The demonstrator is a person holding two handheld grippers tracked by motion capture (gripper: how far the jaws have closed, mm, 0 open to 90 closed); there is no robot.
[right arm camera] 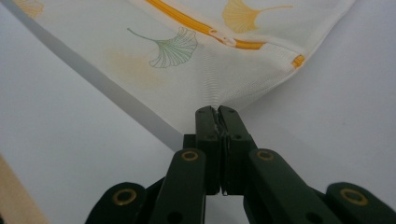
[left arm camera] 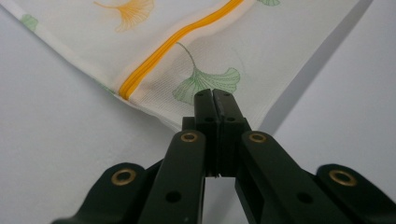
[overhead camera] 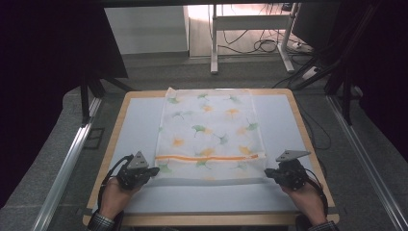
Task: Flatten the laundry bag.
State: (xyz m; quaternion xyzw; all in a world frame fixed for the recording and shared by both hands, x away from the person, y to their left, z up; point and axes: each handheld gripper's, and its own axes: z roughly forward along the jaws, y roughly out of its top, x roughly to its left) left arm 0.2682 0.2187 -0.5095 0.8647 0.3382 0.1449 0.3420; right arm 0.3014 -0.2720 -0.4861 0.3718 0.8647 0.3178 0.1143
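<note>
The left gripper (overhead camera: 153,172) and the right gripper (overhead camera: 267,173) sit at the two near corners of a mesh laundry bag (overhead camera: 210,132) printed with ginkgo leaves, which stretches away from both toward the far edge of the table (overhead camera: 293,103). Outward of each tool the pale table mat (overhead camera: 134,130) lies bare – open surface on the left of the left gripper and on the right of the right one, out to the wooden rim. Behind the tools, toward the person, another bare strip of mat runs to the near edge.

In the left gripper view the jaws are pressed together on the bag's corner (left arm camera: 205,100), the fabric rising straight ahead of the tips; the orange zipper (left arm camera: 177,39) crosses just beyond them, slanting up to the right. In the right gripper view the jaws are likewise clamped on the opposite corner (right arm camera: 217,105) (a sliver of mesh shows between the tips), with the zipper pull (right arm camera: 223,39) ahead and slightly right. The held hem looks lifted a little off the mat – a shadow band runs beneath it.
</note>
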